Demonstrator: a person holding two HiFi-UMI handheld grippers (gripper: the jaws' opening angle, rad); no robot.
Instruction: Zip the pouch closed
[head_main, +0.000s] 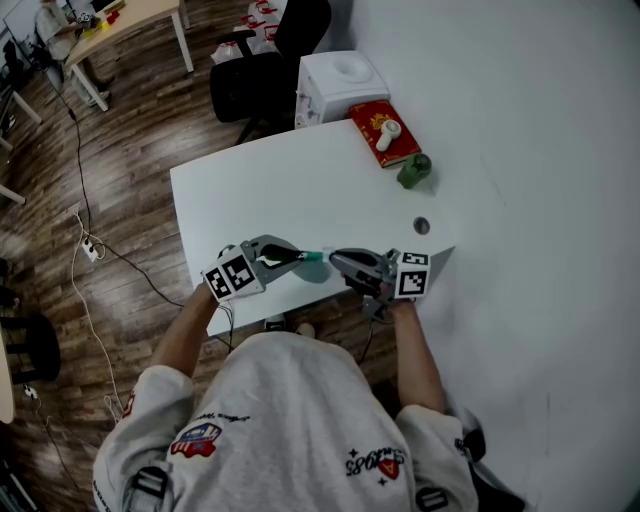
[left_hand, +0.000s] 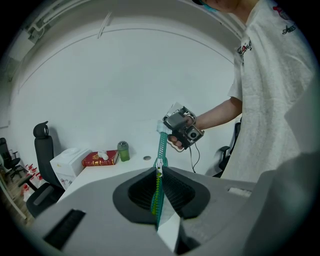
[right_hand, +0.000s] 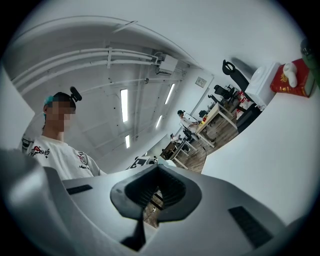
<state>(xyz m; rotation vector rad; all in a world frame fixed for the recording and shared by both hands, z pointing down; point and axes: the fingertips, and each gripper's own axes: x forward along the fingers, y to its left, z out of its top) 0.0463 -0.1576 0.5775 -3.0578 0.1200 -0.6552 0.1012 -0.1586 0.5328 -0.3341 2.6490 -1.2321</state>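
Seen from the head camera, a person holds 2 grippers tip to tip at the near edge of a white table (head_main: 280, 190). A teal pouch (head_main: 313, 258) is stretched between them. From above it is only a small teal sliver, mostly covered by the tools.

The left gripper (left_hand: 159, 170) is pinching the pouch: its jaws are pressed against the zip strip, with the silver slider (left_hand: 159, 166) right at their tips. Only the narrow zip edge shows in that gripper's view. The strip runs up and away to the right gripper (head_main: 335, 260), which clamps the far end. How much of the zip is done up is hard to make out.

In the right gripper's own view its jaws are pressed together, and their tips hide the pouch.

At the far right of the table, well apart from the pouch, sit a red box (head_main: 383, 132) and a green jar (head_main: 414, 171). A white box (head_main: 340, 85) and a black chair (head_main: 270, 60) stand beyond the far edge, the chair cut off by the frame.
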